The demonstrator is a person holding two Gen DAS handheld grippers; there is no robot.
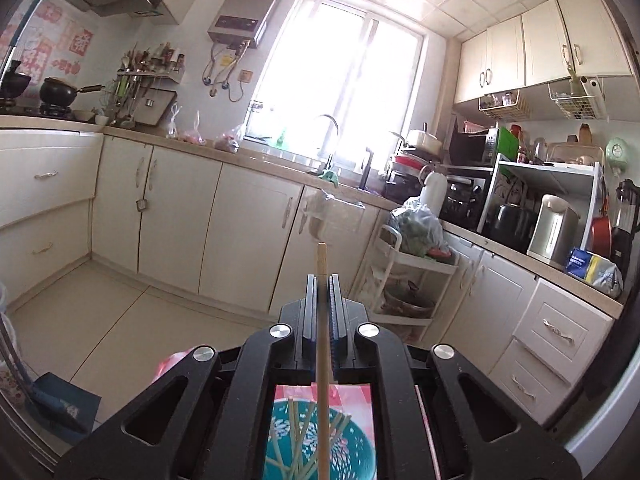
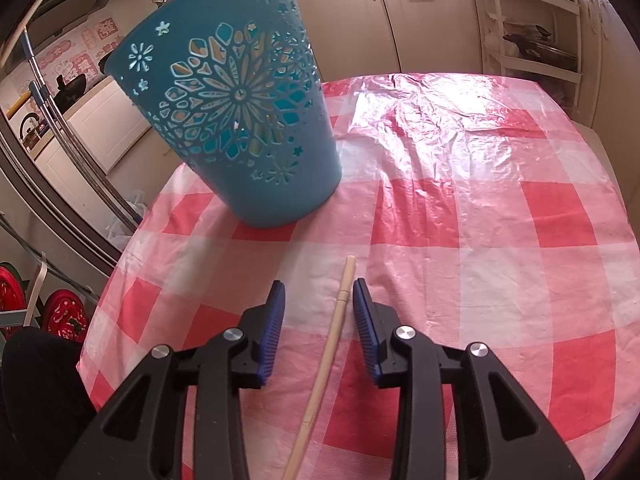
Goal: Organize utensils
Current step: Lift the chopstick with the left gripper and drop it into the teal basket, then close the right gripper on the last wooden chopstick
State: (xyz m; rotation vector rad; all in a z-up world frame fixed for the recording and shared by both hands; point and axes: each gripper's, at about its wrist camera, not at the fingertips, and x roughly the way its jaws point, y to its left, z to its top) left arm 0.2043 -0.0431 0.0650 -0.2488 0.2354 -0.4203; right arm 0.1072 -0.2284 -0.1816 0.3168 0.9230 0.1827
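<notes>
1. The left gripper (image 1: 322, 280) has its jaws pressed together on a wooden chopstick (image 1: 322, 344), which runs straight up between the pads and pokes out beyond the tips.
2. That gripper points roughly level across a kitchen, toward the cabinets under the window.
3. Below it, seen through the gap in its frame, is the open mouth of a blue basket (image 1: 356, 440) with several chopsticks already inside, standing on a red and white checked tablecloth (image 1: 352, 394).
4. The right gripper (image 2: 319, 288) is tilted down over the table with its jaws partly open, gripping nothing.
5. A second chopstick (image 2: 329, 354) lies flat on the tablecloth (image 2: 480, 220) between those jaws, nearer the right-hand pad; whether it touches that pad I cannot tell.
6. In the right wrist view the basket (image 2: 240, 128) stands upright near the table's far left edge, well apart from the right gripper.
</notes>
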